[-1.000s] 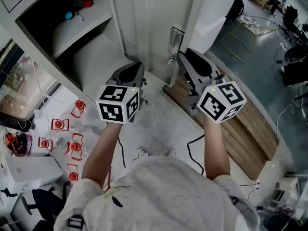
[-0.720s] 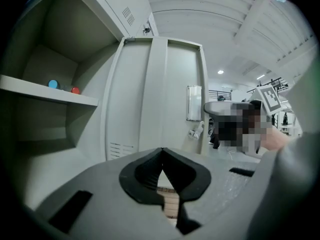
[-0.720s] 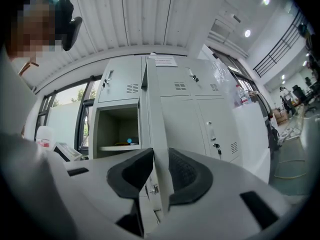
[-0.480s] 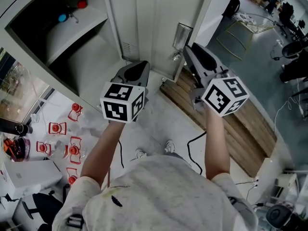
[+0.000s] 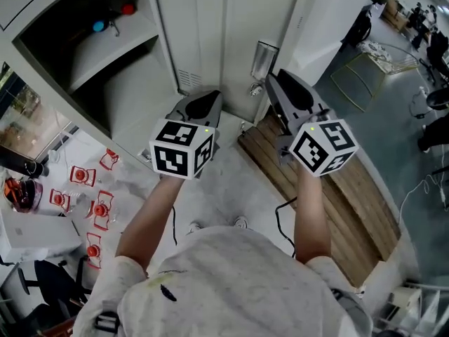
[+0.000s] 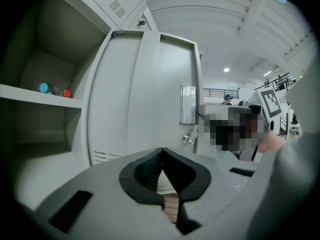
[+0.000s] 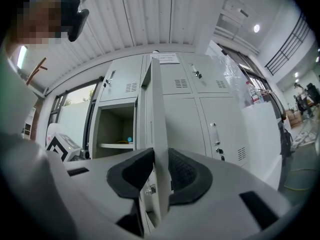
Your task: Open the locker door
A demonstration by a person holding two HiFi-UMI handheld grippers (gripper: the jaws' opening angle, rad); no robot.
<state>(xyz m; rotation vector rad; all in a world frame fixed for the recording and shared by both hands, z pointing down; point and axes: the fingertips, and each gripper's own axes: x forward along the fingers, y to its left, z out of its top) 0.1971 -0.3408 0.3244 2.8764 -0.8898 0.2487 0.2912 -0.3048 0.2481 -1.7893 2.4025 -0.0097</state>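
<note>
1. The right claw (image 7: 159,170) is clamped on the free edge of the locker door (image 7: 156,104), with one pad pressed flat on each side of the sheet metal.
2. That edge runs upright straight through the jaws. So the door's long axis is vertical, and the claw meets it roughly level and end-on.
3. The left claw (image 6: 161,153) is pinched together on nothing. It hovers in front of the door's face without touching it, and the latch (image 6: 189,139) lies up and to its right.
4. The door stands well out from the open compartment (image 7: 116,126), which sits left of the gripped edge in the right gripper view. The shelf (image 6: 40,96) inside is exposed, with a small blue thing and a red one on it.
5. The relation that matters is that the hinge is on the compartment side and the grip is at the far edge. Only the right hand has contact, so the swing belongs to it.
6. To my eye the door is largely open. Any further travel would need to follow the arc round the hinge, away from the compartment, not a straight tug.
</note>
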